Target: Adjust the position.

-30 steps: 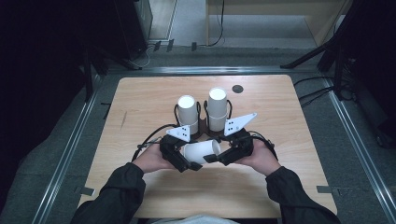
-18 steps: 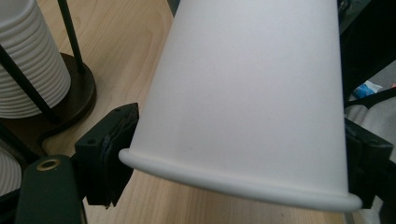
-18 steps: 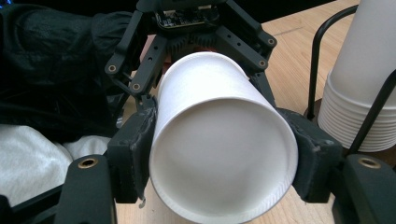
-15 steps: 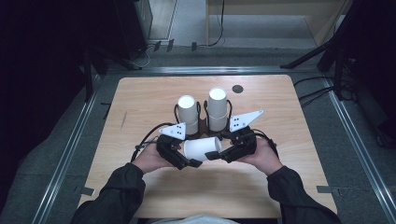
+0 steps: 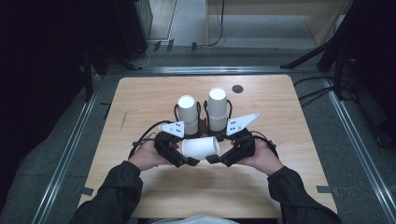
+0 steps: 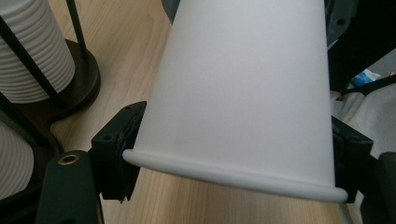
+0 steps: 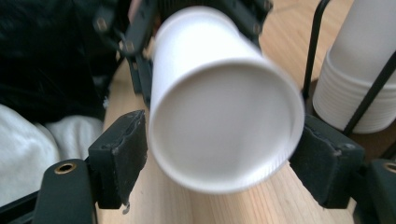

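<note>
- Left gripper (image 5: 187, 161) gripped the white paper cup (image 5: 201, 147) by its rim end, jaws having just closed in a touch, pads pressed on it, above the tabletop's (image 5: 299, 186) near-middle.
- Right gripper (image 5: 212, 159) had just spread its jaws; the cup's base sat between them, left pad apart.
- Cup stacks (image 5: 203, 112) just behind; bare wood ran to both side edges.
- No readable writing.
</note>
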A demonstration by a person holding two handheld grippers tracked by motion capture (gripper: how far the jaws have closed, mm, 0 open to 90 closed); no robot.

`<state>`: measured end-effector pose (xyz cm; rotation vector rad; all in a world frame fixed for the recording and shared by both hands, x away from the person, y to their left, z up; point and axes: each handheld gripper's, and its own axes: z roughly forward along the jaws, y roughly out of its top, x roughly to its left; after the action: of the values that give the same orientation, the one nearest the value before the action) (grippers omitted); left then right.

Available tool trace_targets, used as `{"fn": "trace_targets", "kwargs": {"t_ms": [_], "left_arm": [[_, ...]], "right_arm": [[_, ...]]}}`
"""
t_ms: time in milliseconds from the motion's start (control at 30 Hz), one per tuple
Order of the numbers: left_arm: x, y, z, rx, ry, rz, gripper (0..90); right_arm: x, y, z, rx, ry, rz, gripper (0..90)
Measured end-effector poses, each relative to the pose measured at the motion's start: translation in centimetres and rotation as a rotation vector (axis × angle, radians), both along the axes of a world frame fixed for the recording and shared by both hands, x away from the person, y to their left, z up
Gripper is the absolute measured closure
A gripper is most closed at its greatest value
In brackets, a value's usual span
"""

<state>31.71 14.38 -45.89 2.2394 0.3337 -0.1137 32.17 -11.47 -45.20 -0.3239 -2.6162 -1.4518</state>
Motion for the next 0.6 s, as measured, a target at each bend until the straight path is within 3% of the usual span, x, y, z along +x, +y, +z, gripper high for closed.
{"fn": "trace_targets", "kwargs": {"t_ms": [33, 167, 367, 600], "left_arm": [[0.0, 0.0, 0.1, 0.009, 0.005, 0.002, 22.4], [0.1, 0.1, 0.3, 0.056, -0.02, 0.003, 22.4], [0.3, 0.1, 0.3, 0.14, -0.024, -0.019, 22.4], [0.7, -0.4, -0.3, 0.227, 0.008, -0.044, 22.3]], "right_arm": [[-0.1, 0.2, -0.3, -0.036, -0.002, 0.005, 23.5], [-0.1, 0.4, -0.8, -0.083, -0.009, 0.009, 23.5], [-0.1, 0.7, -1.4, -0.123, -0.016, 0.008, 23.5], [-0.2, 1.3, -2.1, -0.181, -0.028, 0.024, 23.6]]}}
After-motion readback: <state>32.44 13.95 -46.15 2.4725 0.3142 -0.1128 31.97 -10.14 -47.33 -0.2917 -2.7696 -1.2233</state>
